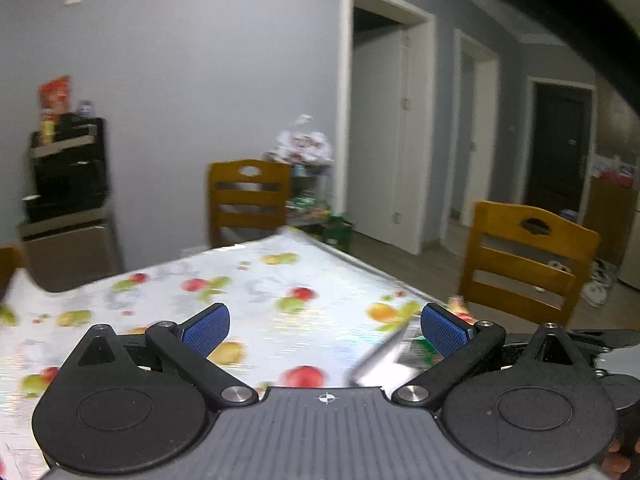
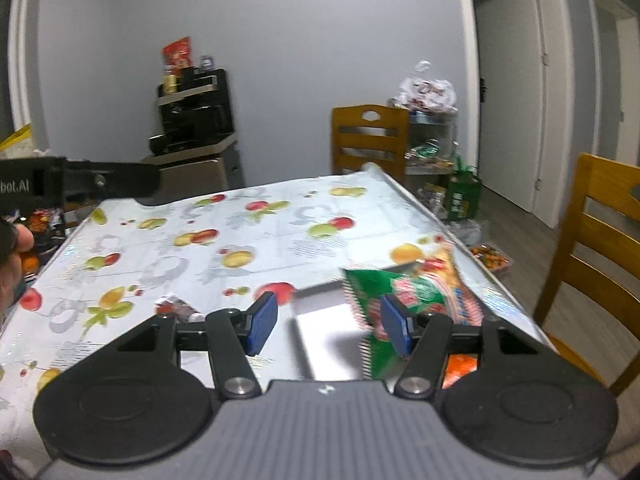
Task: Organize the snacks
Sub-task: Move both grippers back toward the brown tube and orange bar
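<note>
both grippers stood open and empty over the table [image 2: 248,236], raised and pointing across it toward the far wall. in the right wrist view the right gripper [image 2: 328,326] had its blue pads well apart with nothing between them; the green and yellow snack bag [image 2: 404,292] lay just beyond its right pad, on or against a shiny metal tray [image 2: 320,320] near the table's right edge. in the left wrist view the left gripper [image 1: 325,328] was spread wide — only the fruit-print cloth and a blurred corner of the tray showed between its pads.

by my reading this was a gap between picks: no snack was held, and the next move called for choosing a loose packet, lowering onto it and closing on it before carrying it to the tray.

counted on the table: one green bag, one tray, one small dark packet [image 2: 178,306] near the right gripper's left finger, one orange packet [image 2: 462,368] partly hidden under its right finger. more snacks sat off the left edge, too blurred to count. two wooden chairs [image 2: 370,140] showed.
</note>
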A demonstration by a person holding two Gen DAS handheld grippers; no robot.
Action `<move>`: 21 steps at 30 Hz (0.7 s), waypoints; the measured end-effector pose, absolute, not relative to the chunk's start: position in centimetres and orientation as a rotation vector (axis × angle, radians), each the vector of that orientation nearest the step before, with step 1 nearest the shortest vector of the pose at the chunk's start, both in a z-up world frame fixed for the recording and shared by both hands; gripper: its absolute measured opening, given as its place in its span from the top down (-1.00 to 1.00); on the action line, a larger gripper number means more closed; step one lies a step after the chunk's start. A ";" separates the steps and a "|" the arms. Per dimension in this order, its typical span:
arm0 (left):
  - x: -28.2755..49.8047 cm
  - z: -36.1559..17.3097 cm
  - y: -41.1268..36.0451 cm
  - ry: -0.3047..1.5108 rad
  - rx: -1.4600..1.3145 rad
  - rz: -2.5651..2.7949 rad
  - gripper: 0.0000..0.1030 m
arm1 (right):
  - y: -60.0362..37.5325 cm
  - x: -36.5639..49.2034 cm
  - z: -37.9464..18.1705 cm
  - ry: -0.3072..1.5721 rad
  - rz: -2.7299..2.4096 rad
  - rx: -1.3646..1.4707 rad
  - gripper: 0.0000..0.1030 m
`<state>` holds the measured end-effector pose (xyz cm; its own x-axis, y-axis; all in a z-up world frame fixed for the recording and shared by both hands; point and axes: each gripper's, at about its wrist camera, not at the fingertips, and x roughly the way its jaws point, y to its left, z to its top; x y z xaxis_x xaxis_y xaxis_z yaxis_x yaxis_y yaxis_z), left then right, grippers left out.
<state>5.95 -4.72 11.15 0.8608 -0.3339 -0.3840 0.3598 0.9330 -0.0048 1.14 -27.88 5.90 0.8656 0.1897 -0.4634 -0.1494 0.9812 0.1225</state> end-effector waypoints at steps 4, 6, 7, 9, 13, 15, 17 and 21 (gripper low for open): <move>6.1 12.8 0.2 0.392 0.026 -0.289 -1.00 | -25.5 1.4 6.3 0.493 0.222 0.080 -0.13; 6.3 13.4 2.4 0.391 0.007 -0.255 -1.00 | -24.4 1.7 6.2 0.501 0.243 0.076 -0.14; 6.2 13.6 3.6 0.386 0.008 -0.224 -1.00 | -23.7 1.8 6.2 0.505 0.255 0.069 -0.14; 6.2 13.3 4.9 0.385 0.040 -0.159 -1.00 | -22.5 2.0 5.8 0.511 0.277 0.053 -0.15; 6.7 11.1 7.1 0.459 0.024 -0.122 -1.00 | -20.0 2.6 5.0 0.516 0.321 0.015 -0.22; 7.2 9.4 7.7 0.503 0.000 -0.114 -1.00 | -18.8 3.3 4.3 0.516 0.349 -0.004 -0.22; 7.6 7.8 8.1 0.538 -0.008 -0.095 -1.00 | -17.6 4.4 3.5 0.523 0.381 -0.023 -0.22; 7.7 4.3 8.8 0.606 -0.043 -0.100 -1.00 | -15.0 6.8 1.7 0.544 0.422 -0.073 -0.22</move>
